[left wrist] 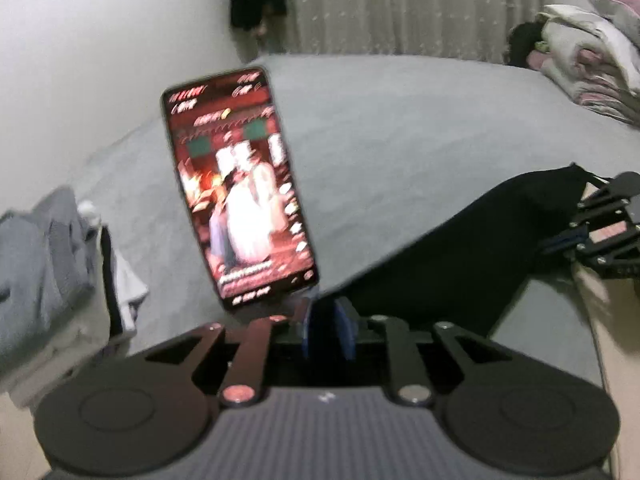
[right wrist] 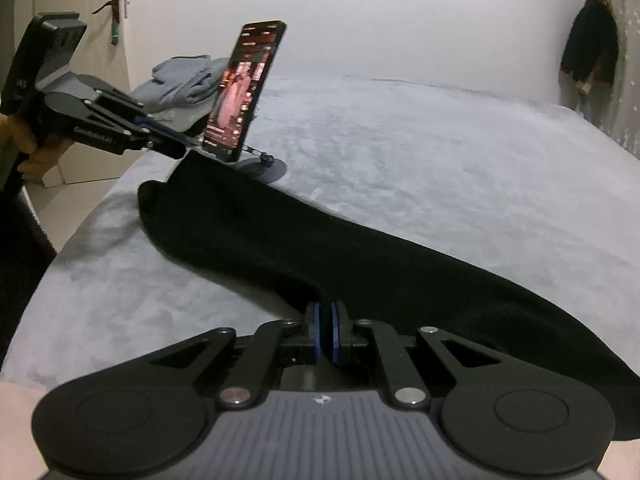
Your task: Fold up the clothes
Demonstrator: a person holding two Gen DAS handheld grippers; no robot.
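Observation:
A black garment (right wrist: 360, 256) lies stretched in a long band across the grey bed cover (right wrist: 460, 152). My right gripper (right wrist: 325, 320) is shut on its near edge, the blue pads pressed together on the cloth. My left gripper (right wrist: 182, 149) sits at the far left, where the garment's other end rises up to its tip. In the left wrist view, the same black garment (left wrist: 440, 248) runs taut from my left gripper (left wrist: 326, 322) to my right gripper (left wrist: 564, 242) at the right edge. Cloth sits between the left pads.
A lit phone (left wrist: 240, 188) stands on a small stand (right wrist: 268, 168) on the bed, just beyond the left gripper. Grey folded clothes (left wrist: 36, 264) are piled at the bed's left edge. Bedding (left wrist: 580, 48) is heaped far right. A dark jacket (right wrist: 590, 48) hangs on the wall.

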